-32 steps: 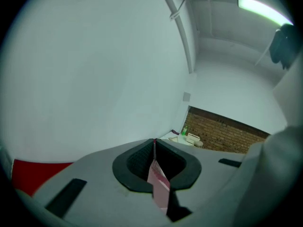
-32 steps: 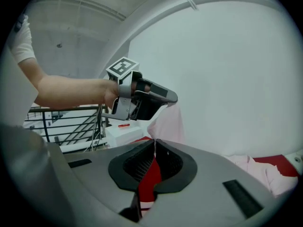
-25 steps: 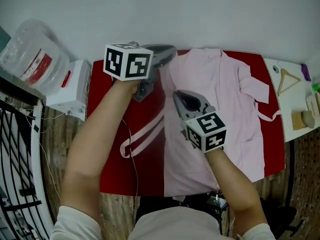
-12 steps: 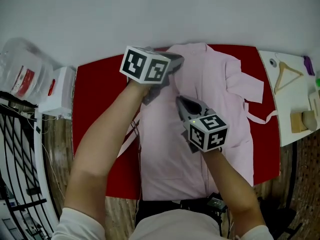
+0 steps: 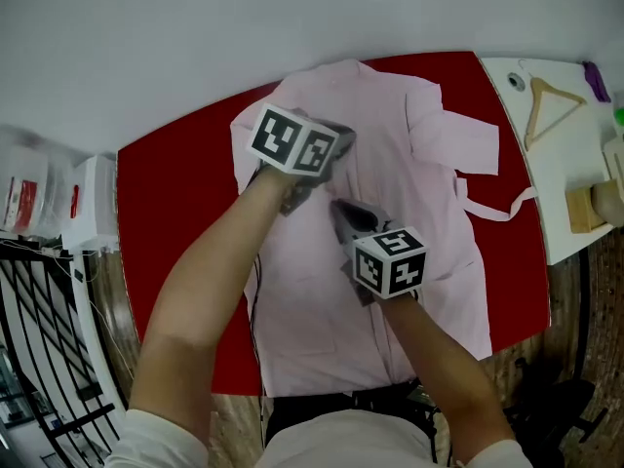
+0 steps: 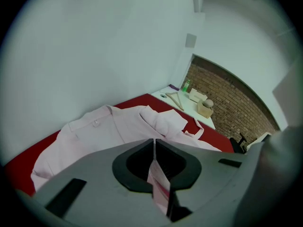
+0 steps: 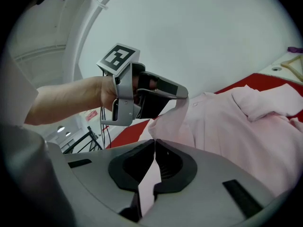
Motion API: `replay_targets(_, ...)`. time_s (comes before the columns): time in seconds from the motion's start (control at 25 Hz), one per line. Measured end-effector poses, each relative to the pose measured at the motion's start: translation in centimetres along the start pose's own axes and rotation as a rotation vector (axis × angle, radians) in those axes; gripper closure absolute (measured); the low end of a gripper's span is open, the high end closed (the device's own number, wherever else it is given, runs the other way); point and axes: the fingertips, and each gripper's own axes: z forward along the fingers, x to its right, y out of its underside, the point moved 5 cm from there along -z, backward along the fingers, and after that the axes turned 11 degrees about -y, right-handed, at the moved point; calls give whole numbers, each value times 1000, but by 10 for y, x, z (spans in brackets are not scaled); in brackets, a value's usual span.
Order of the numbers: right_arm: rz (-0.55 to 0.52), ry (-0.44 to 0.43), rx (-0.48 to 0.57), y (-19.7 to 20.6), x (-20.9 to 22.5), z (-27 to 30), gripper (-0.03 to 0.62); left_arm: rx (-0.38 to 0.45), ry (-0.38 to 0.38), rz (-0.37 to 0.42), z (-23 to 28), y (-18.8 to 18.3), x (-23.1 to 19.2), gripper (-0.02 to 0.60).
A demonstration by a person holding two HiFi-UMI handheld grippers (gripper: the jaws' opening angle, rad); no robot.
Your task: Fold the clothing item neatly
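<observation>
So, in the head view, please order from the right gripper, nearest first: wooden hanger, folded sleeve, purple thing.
From the right gripper, which grips the pink shirt:
1. Folded sleeve, just to its right.
2. Wooden hanger, on the white table.
3. Purple thing, at that table's far corner.

pink robe (image 5: 390,135), red tabletop (image 5: 166,222), wooden hanger (image 5: 534,115)

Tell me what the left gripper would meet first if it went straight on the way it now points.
Most likely the pink garment spread on the red table cover, around its collar end; the white wall lies beyond. Depth is hard to judge here.
</observation>
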Motion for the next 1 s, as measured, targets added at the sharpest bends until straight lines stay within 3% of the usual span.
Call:
replay_targets(0.2,74,53,7,15,29,-13,571,-20,20,-54,35,6,14,565)
replay_targets(0.52,200,133,13,40,68,-31,571,22,76,-99,69,16,37,535)
replay_targets(0.84,239,153,43,43,71,-45,571,85,100,-83,40,17,47,509)
replay_targets(1.0,239,150,41,44,72,-50,571,79,14,-35,7,48,31,509)
